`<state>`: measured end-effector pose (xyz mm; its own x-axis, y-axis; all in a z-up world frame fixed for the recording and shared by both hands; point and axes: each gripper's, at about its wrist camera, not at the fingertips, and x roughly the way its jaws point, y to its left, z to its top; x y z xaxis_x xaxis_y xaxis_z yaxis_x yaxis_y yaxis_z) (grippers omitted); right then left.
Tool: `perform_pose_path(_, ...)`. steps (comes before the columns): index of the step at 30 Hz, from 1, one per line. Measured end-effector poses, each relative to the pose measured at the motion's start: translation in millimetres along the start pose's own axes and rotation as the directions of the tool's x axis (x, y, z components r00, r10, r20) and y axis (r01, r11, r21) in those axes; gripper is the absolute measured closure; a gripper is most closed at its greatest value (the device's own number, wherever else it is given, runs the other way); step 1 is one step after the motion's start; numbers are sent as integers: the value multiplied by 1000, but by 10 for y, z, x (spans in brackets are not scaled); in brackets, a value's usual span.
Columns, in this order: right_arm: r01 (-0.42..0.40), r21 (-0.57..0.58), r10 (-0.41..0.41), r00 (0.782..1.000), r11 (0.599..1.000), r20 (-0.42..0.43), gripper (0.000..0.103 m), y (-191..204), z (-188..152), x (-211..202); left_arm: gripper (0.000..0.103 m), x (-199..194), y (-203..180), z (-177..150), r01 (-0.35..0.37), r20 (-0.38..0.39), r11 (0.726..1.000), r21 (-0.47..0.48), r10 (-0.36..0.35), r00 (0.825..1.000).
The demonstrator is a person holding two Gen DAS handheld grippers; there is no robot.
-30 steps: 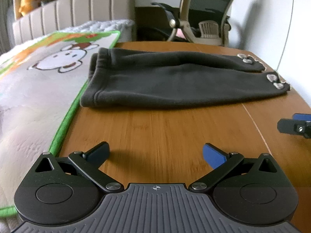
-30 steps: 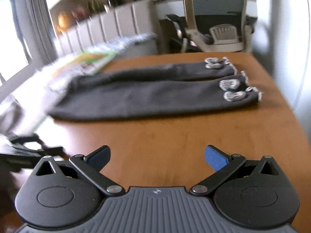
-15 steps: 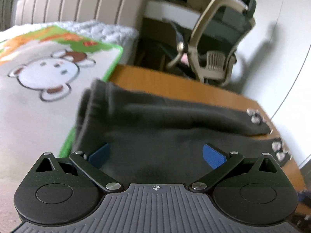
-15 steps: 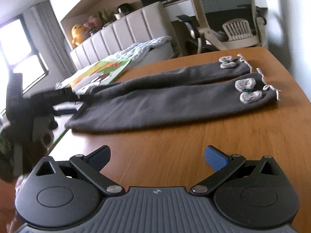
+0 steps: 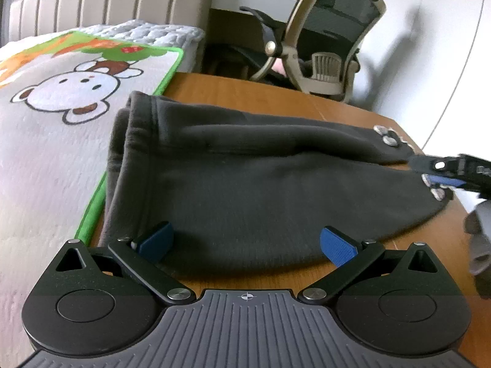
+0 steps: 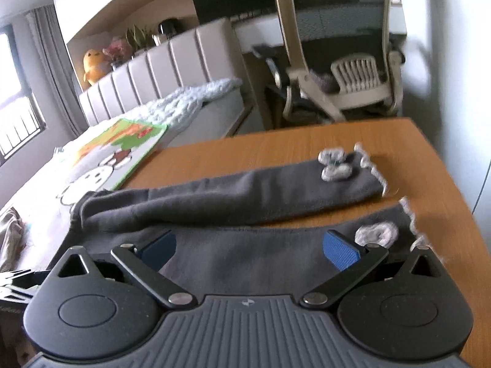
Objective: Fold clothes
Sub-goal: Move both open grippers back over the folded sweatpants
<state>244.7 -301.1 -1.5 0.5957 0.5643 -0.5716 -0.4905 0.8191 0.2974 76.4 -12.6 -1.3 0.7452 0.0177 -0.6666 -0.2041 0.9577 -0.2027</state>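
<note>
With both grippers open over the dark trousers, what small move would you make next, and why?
Probably lower and close both: the left gripper brackets the waistband end of the trousers, the right gripper the near leg's cuff end, and neither holds cloth yet.

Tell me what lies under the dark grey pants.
The dark grey pants lie on the wooden table; the tabletop beneath them is covered, so anything under them cannot be seen.

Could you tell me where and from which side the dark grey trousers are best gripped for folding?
Probably the near edge: left gripper at the waistband, right gripper at the near cuff, since the trousers lie flat.
</note>
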Motion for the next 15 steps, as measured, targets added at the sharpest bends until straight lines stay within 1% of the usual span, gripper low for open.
perform_pose_path(2, -6, 5, 6, 998, 1000, -68, 4, 17, -86, 101, 0, -70, 24, -62, 15, 6, 1000, -5, -15, 1000)
perform_pose_path(3, 3, -15, -4, 998, 1000, -70, 4, 41, -141, 108, 0, -107, 35, -95, 22, 10, 1000, -7, -22, 1000)
perform_pose_path(5, 29, -102, -35, 998, 994, -59, 4, 142, -255, 55, 0, -171, 41, -157, 31, 16, 999, -12, -31, 999)
perform_pose_path(7, 36, -139, -46, 997, 990, -66, 4, 197, -346, -23, 0, -245, 35, -226, 34, 19, 999, -14, -34, 999)
perform_pose_path(15, 34, -178, -47, 996, 984, -73, 4, 260, -644, -390, 0, -552, -101, -527, 43, 15, 999, -2, -43, 999)
